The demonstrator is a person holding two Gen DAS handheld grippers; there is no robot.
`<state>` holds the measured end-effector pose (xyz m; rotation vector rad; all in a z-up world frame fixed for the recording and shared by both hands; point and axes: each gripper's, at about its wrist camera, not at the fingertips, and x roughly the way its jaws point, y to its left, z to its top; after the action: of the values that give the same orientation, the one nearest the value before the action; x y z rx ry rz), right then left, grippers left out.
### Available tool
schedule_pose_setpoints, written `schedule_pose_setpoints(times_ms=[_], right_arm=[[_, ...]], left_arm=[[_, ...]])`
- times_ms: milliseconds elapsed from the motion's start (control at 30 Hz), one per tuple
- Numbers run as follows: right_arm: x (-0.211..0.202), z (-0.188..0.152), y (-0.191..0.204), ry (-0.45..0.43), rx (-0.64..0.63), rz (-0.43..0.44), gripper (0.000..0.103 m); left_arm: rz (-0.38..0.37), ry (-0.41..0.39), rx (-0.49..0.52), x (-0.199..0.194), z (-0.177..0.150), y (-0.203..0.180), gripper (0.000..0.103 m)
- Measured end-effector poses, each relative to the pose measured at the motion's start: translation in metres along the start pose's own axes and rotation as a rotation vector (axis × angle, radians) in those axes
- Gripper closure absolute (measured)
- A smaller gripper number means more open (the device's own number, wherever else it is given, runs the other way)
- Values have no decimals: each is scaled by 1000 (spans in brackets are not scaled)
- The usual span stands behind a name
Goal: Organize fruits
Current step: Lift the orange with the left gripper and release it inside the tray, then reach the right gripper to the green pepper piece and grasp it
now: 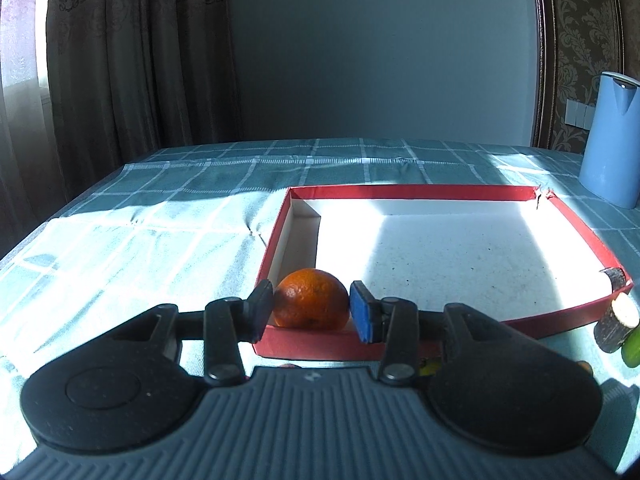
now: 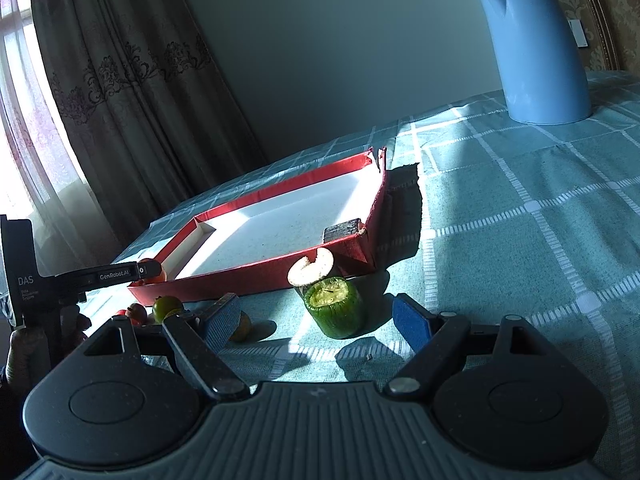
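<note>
Left wrist view showed the left gripper (image 1: 311, 307) with the orange (image 1: 311, 299) between its two pads, at the near left corner of the red box (image 1: 412, 191). The left pad touched the orange; on the right side a thin gap seemed to show, so a firm hold could not be confirmed. The orange sat low in that corner, apparently at or just above the box floor. The rest of the box floor was bare and white.

Right wrist view showed the right gripper (image 2: 320, 322) with its jaws wide and nothing pinched, held low over the cloth (image 2: 520, 208). A green chunk (image 2: 335, 312) stood between the pads but clear of both. A pale-ended stub (image 2: 311, 270) stood just behind it, against the box wall. Three small fruits (image 2: 152, 309) lay near the box's front left, outside it.

Judged progress: early. At most one fruit, the orange, had reached the box. The green chunk, the stub and the small fruits remained to be placed. A blue jug (image 2: 536, 52) stood well apart from the work.
</note>
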<state>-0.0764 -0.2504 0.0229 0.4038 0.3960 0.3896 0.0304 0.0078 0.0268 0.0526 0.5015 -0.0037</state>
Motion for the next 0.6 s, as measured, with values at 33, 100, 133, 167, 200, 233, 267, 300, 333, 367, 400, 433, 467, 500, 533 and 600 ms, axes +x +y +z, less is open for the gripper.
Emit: schedule_pose_setpoints(times_ms=[33, 100, 133, 167, 200, 233, 267, 300, 333, 367, 400, 433, 467, 500, 533, 600], right_arm=[[0, 0, 0, 0, 1, 0, 20], [0, 0, 0, 0, 1, 0, 20], [0, 0, 0, 1, 1, -1, 19], [0, 0, 0, 1, 0, -1, 20], [0, 0, 0, 2, 0, -2, 19], [0, 0, -1, 4, 0, -4, 19], [0, 0, -1, 4, 0, -4, 19], [0, 1, -1, 4, 0, -3, 19], [0, 1, -1, 4, 0, -3, 19], [0, 1, -2, 4, -1, -3, 19], [0, 1, -1, 4, -3, -3, 19], [1, 1, -1, 5, -6, -3, 19], [1, 1, 0, 7, -9, -3, 19], [2, 1, 0, 10, -12, -6, 19], [2, 1, 1, 12, -16, -10, 19], [3, 1, 2, 17, -25, -11, 19]], left_arm=[[-1, -10, -7, -5, -2, 2, 61], [-10, -45, -22, -19, -5, 5, 45], [-15, -62, -30, -27, -7, 7, 27], [-22, -80, -37, -36, -9, 8, 9], [-27, -105, -40, -45, -12, 9, 7], [-30, -124, -35, -53, -15, 10, 7], [-35, -135, -27, -60, -18, 10, 7], [-46, -141, -19, -67, -21, 11, 6], [-53, -143, -16, -72, -25, 12, 2], [-51, -144, -14, -75, -28, 13, 0], [-43, -146, -12, -76, -31, 13, 0], [-33, -140, -8, -76, -33, 14, 0], [-34, -129, -8, -74, -35, 15, 0], [-38, -111, -14, -71, -38, 16, 0], [-40, -98, -20, -68, -40, 17, 0], [-34, -82, -33, -64, -43, 19, 0]])
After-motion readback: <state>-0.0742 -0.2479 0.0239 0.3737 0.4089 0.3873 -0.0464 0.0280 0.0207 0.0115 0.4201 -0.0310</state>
